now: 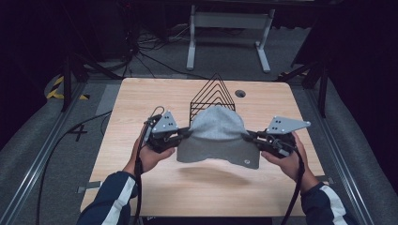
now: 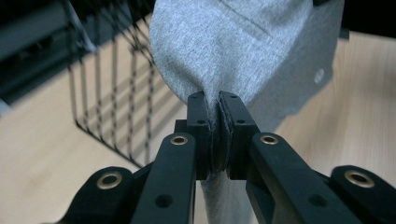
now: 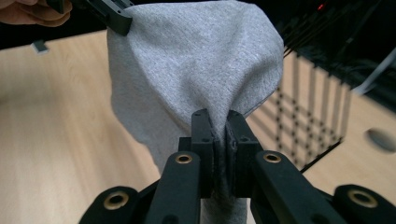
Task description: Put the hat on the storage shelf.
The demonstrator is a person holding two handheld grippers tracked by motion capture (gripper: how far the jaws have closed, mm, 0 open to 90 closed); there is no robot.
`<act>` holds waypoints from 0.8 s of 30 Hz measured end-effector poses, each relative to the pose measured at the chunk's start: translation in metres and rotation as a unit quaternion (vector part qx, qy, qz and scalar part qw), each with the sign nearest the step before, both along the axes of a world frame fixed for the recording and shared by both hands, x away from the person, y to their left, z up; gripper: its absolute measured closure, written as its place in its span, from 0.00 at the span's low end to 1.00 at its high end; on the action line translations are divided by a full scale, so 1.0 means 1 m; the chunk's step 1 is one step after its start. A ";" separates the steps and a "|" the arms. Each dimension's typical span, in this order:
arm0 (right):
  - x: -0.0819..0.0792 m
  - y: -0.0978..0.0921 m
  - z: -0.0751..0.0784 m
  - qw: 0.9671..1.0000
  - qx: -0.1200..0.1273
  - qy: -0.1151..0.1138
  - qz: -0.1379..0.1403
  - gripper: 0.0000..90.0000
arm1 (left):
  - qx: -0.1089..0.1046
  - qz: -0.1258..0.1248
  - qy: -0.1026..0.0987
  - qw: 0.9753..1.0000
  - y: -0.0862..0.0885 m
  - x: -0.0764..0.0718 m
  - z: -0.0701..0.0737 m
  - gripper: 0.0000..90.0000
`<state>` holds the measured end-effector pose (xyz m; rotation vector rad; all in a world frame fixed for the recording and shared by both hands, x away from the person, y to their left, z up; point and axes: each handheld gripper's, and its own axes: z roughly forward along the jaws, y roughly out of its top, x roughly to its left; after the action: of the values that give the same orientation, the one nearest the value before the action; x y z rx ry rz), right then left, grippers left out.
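Left gripper [image 1: 180, 134]: a hand [image 1: 149, 157] is holding it at the near left of the table; in the left gripper view its black jaws are pressing together on a fold of the grey knitted fabric garment [image 2: 243, 51].
Right gripper [image 1: 251, 136]: a hand [image 1: 286, 161] is holding it at the near right; in the right gripper view its jaws are clamping the opposite edge of the garment [image 3: 187, 74].
Garment [image 1: 218, 138]: it is hanging stretched between both grippers, raised above the light wooden table [image 1: 141, 112] and casting a shadow beneath.
Black wire rack [image 1: 212, 96]: it is standing upright just behind the garment, near the table's far edge.
Round hole [image 1: 240, 93]: it is lying in the tabletop, right of the rack.
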<state>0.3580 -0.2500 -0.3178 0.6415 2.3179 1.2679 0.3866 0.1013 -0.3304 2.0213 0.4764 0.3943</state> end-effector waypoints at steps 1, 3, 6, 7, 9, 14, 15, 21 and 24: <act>0.001 -0.001 0.008 1.000 0.002 -0.008 -0.002 0.93 | -0.007 -0.001 -0.006 1.000 -0.001 0.003 0.009 0.93; 0.005 -0.003 0.025 1.000 0.007 -0.025 -0.008 0.93 | -0.007 -0.002 -0.029 1.000 -0.003 0.009 0.029 0.93; 0.016 -0.005 0.048 0.999 0.018 -0.042 -0.021 0.93 | -0.008 0.002 -0.048 0.999 -0.007 0.022 0.055 0.94; 0.021 -0.006 0.056 0.998 0.020 -0.051 -0.024 0.93 | -0.012 0.001 -0.051 0.999 -0.007 0.026 0.061 0.94; 0.030 -0.008 0.071 0.997 0.034 -0.060 -0.034 0.93 | -0.019 0.006 -0.065 0.998 -0.009 0.037 0.077 0.94; 0.054 -0.008 0.103 0.994 0.042 -0.086 -0.053 0.93 | -0.018 0.019 -0.085 0.996 -0.012 0.057 0.100 0.94; 0.061 -0.007 0.107 0.993 0.041 -0.091 -0.058 0.93 | -0.022 0.021 -0.085 0.996 -0.013 0.064 0.104 0.94; 0.085 -0.004 0.117 0.991 0.042 -0.100 -0.074 0.93 | -0.028 0.046 -0.081 0.995 -0.016 0.092 0.114 0.94; 0.099 -0.002 0.117 0.991 0.042 -0.098 -0.080 0.93 | -0.026 0.054 -0.077 0.995 -0.018 0.103 0.116 0.94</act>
<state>0.4569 -0.2524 -0.2008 0.6845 2.0222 1.2974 0.4898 0.0837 -0.2147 1.9032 0.4972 0.5937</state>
